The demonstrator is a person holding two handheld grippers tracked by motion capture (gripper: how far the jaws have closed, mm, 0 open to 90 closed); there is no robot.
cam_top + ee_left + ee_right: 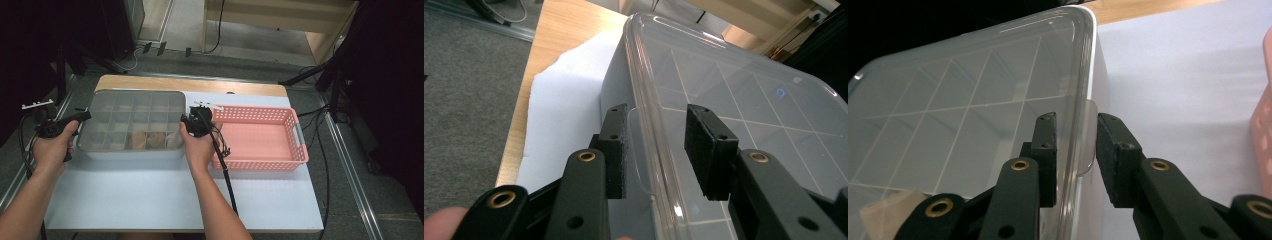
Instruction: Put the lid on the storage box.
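On the left, the left gripper [80, 116] has its jaws released, one on each side of the left rim of the clear plastic lid [132, 120], so that end looks not yet grasped. The lid lies closed on the grey rectangular compartment box [135, 151], which stands on the white table sheet [150, 195] at the far left part. Its long axis runs left to right, and the flat top faces up. At the right end, the right gripper [192, 122] has its jaws released around the small lid tab [1089, 135], not yet clenched. I judge that removing the lid is only at its beginning. The pink plastic basket [292, 150] stands just beside, on the right.
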